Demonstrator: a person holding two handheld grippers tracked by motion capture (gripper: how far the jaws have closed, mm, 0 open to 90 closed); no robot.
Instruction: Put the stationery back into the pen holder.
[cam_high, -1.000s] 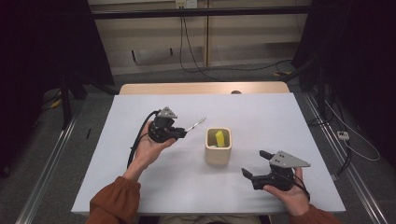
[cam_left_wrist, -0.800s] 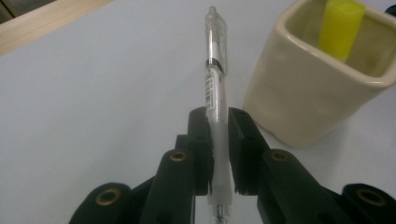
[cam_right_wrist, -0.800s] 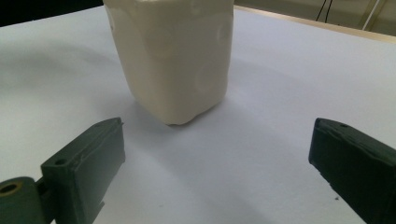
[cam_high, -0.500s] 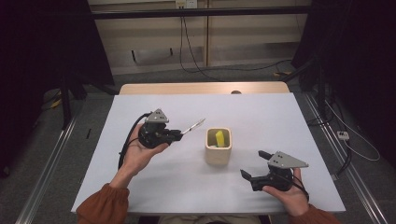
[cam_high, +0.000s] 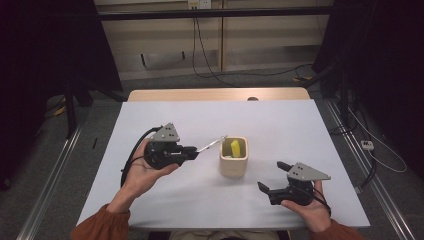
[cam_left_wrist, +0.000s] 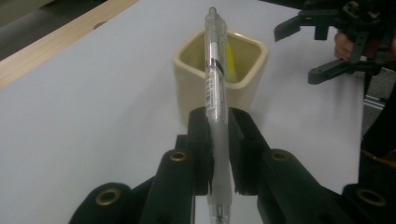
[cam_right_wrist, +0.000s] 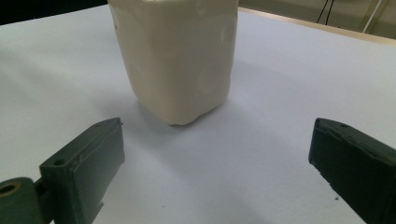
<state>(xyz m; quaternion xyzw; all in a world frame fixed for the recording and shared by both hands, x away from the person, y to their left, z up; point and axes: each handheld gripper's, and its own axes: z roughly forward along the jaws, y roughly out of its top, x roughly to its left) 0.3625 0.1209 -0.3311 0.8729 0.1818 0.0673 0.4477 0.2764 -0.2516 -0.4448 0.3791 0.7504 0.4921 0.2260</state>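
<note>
A cream square cup (cam_high: 233, 157) stands mid-table with a yellow item (cam_high: 234, 147) upright inside it. My left gripper (cam_high: 194, 151) is held above the table to the cup's left, shut on a clear pen (cam_high: 211, 144) whose far end points at the cup. In the left gripper view the pen (cam_left_wrist: 217, 88) runs up between the closed jaws toward the cup (cam_left_wrist: 224, 77). My right gripper (cam_high: 270, 176) rests at the front right, open, with nothing between its jaws. The right gripper view has the cup (cam_right_wrist: 175, 56) close ahead of the spread jaws.
The white table (cam_high: 280, 125) has bare surface all around the cup. Its wooden far edge (cam_high: 215, 94) meets a floor with cables. Metal rails run along both sides of the table.
My left hand has drawn back to the left and lifted a little, carrying the pen away from the cup. The right hand stayed put.
</note>
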